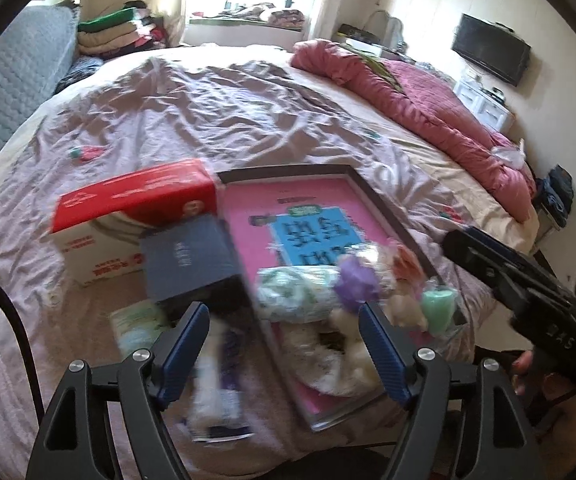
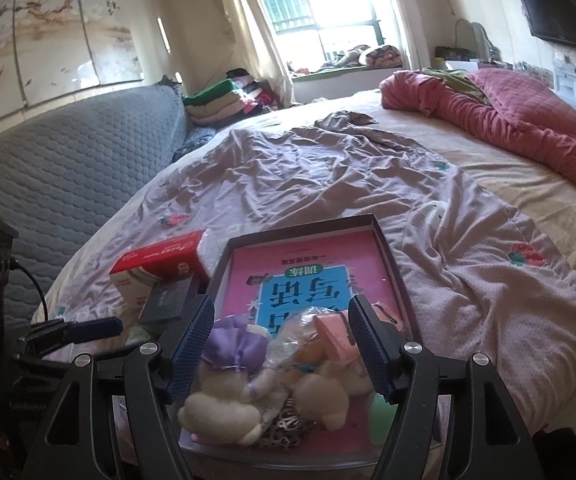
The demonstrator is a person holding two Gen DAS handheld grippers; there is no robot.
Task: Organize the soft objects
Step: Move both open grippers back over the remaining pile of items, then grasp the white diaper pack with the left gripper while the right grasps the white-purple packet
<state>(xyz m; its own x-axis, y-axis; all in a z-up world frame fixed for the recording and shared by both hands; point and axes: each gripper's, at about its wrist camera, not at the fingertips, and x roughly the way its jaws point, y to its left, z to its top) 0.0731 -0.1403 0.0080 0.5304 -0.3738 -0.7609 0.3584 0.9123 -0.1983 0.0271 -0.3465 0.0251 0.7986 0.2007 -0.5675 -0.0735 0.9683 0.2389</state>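
We count one dark-rimmed tray [image 2: 382,236] holding one pink book [image 2: 300,276]. On it we see two plush toys, one with a purple cap [image 2: 234,342] and one with a pink cap [image 2: 334,332], one green roll [image 1: 439,308] and one patterned roll [image 1: 298,294]. Beside the tray we count one red and white box [image 1: 128,208] and one dark box [image 1: 190,258]. One pink quilt [image 2: 528,120] lies far off.

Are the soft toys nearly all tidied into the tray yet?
Partly. Done: several plush toys and a rolled patterned cloth already lie in the dark tray, on the pink book. In hand: nothing; both the left tool and right tool are open. Left: a blurry soft packet lies outside the tray near the red box.
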